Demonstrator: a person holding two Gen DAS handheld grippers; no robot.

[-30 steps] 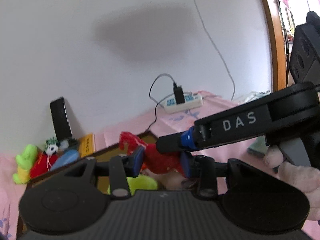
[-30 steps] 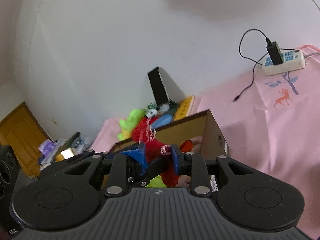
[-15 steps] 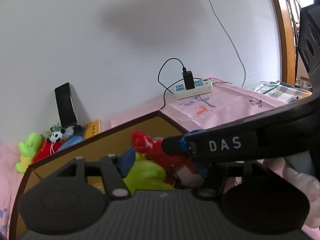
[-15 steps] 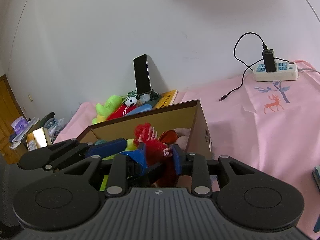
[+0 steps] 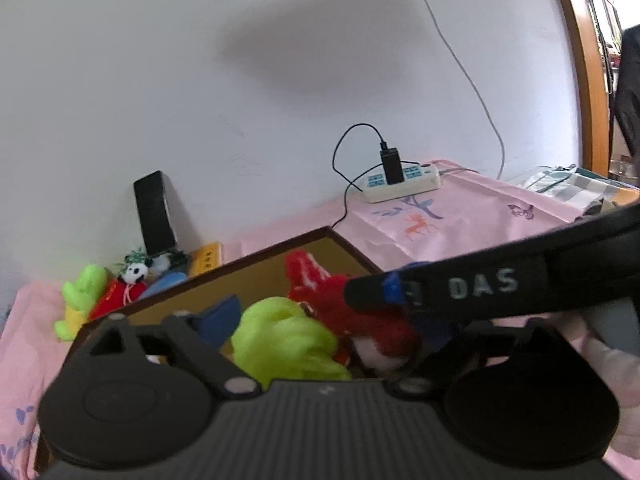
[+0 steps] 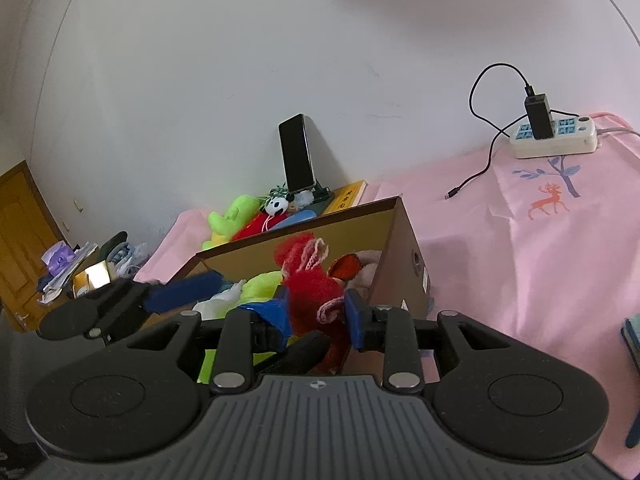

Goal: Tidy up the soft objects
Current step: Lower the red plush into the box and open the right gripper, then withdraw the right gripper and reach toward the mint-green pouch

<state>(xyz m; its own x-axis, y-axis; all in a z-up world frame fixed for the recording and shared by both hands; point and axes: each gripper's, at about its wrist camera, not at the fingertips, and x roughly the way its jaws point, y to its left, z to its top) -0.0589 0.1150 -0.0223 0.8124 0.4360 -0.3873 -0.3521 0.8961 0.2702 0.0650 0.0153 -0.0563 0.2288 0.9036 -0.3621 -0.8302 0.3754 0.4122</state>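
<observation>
Right wrist view shows the right gripper (image 6: pixel 314 314) with jaws clamped on the red plush toy (image 6: pixel 310 280) over the open cardboard box (image 6: pixel 404 264), likely to drop it inside, while the left gripper (image 5: pixel 320 328), jaws apart, straddles the green plush (image 5: pixel 284 340) there.

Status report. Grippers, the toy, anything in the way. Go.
Right gripper shut on red plush toy, over the cardboard box. Left gripper open, alongside. Green plush in the box, beside the red one.
</observation>
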